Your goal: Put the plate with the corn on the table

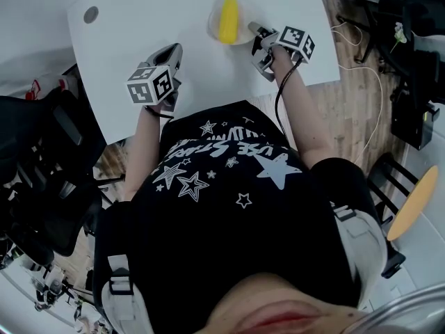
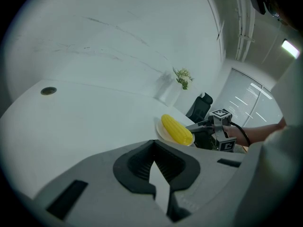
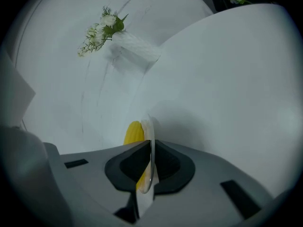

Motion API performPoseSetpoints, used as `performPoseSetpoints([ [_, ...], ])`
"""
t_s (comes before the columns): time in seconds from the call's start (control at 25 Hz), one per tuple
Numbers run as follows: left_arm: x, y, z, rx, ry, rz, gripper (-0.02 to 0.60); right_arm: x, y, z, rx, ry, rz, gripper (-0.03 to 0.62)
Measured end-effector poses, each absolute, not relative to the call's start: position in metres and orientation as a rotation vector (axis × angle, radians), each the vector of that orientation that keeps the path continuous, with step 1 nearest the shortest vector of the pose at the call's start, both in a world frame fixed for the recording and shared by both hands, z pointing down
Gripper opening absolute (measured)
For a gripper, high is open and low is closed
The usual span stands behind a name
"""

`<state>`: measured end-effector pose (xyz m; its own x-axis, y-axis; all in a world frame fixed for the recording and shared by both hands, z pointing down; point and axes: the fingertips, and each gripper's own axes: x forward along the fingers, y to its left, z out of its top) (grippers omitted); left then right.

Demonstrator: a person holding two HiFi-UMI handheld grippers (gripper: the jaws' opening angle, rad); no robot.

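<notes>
Plate (image 1: 214,28) with corn (image 1: 229,20), right gripper (image 1: 256,30) clamping rim, plain in its view

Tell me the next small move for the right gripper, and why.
Probably ease the plate down flat onto the table, holding the grip. The jaws of the right gripper are clamped on its rim, the corn lies on it, and whether it already rests on the tabletop isn't clear.

Right gripper (image 3: 150,148) clamps the plate (image 3: 149,130) rim — corn (image 3: 133,132) aboard.
</notes>
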<state>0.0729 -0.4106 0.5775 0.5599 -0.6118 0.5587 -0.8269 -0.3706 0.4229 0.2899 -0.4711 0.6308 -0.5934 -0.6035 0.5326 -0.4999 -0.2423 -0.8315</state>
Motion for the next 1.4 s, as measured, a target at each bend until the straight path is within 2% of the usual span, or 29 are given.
performPoseSetpoints([
  [0.24,0.069,-0.407,0.576,2.108,-1.159,0.404,0.006,0.293,-0.47,0.633,-1.483,1.889,-1.987,0.028],
  [0.6,0.065,-0.397,0.576,2.137,-1.152,0.433,0.006,0.294,-0.465,0.638,-1.718,2.03,-1.94,0.078],
  [0.96,0.06,-0.382,0.574,2.181,-1.106,0.46,0.006,0.294,-0.46,0.633,-2.008,2.248,-1.755,0.126],
  [1.4,0.028,-0.345,0.566,2.24,-1.04,0.464,0.006,0.303,-0.433,0.621,-2.23,2.255,-1.494,0.097],
])
